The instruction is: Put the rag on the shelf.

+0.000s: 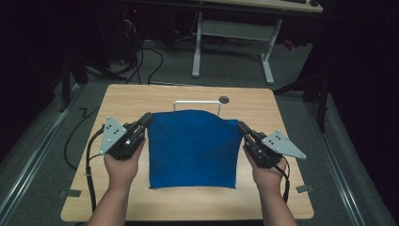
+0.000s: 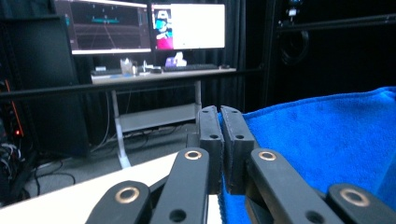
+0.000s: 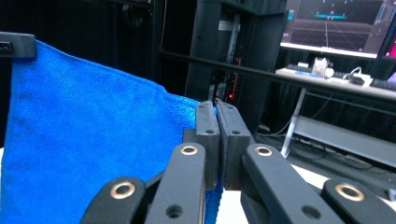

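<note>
The left hand-held gripper [image 1: 147,118] has its jaws pressed together on the near-left top corner of a blue towel [image 1: 193,148]; in the left gripper view [image 2: 219,112] the cloth edge sits pinched between the pads and spreads away to that gripper's right. The right hand-held gripper [image 1: 241,126] pinches the opposite top corner the same way, the towel [image 3: 84,154] spreading away to its left. Between the two, the towel hangs stretched above the tabletop [image 1: 263,101], its lower edge nearest the person's hands. Just beyond its top edge stands a white wire frame [image 1: 197,102], and past that a small dark hole [image 1: 224,99] in the tabletop.
</note>
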Action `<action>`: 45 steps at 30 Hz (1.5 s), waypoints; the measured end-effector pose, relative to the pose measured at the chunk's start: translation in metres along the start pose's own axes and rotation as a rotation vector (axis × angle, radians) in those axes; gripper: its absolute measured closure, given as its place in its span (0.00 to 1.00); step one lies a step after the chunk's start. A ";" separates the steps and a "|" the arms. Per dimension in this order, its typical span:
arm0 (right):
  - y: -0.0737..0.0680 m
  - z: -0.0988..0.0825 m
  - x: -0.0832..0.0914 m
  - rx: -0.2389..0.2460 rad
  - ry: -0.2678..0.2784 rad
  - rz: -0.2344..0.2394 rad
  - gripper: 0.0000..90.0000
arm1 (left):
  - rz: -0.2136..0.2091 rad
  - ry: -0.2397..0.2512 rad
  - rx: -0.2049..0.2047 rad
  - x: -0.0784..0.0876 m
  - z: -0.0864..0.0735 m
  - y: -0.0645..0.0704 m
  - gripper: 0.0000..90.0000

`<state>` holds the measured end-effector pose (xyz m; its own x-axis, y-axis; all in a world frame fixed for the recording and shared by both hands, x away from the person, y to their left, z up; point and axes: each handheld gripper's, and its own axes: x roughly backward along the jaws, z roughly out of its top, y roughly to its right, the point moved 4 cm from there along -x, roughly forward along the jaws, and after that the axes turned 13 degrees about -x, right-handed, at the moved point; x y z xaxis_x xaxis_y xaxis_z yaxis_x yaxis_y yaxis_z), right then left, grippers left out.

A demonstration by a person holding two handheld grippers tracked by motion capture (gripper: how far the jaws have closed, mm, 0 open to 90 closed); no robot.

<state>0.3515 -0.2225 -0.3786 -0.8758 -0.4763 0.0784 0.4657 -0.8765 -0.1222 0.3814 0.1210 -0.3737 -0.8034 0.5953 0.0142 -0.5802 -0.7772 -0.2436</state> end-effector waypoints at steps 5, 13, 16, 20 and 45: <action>0.001 0.016 -0.001 0.009 0.033 0.000 0.99 | 0.007 0.020 -0.013 -0.004 0.014 -0.003 0.98; 0.003 0.032 0.001 0.009 0.062 -0.001 0.99 | 0.003 0.023 -0.016 -0.007 0.023 -0.008 0.98; 0.005 0.036 0.001 0.016 0.067 -0.007 0.99 | -0.002 0.027 -0.013 -0.009 0.026 -0.011 0.98; 0.008 0.041 -0.002 0.003 0.062 -0.005 0.99 | -0.004 0.023 -0.003 -0.015 0.030 -0.017 0.98; 0.042 0.085 -0.062 0.001 0.070 -0.073 0.99 | 0.063 -0.060 -0.092 -0.082 0.050 -0.065 0.98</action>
<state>0.4363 -0.2356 -0.3041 -0.9142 -0.4049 0.0180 0.4002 -0.9089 -0.1173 0.4787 0.1125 -0.3106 -0.8459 0.5307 0.0535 -0.5161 -0.7890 -0.3333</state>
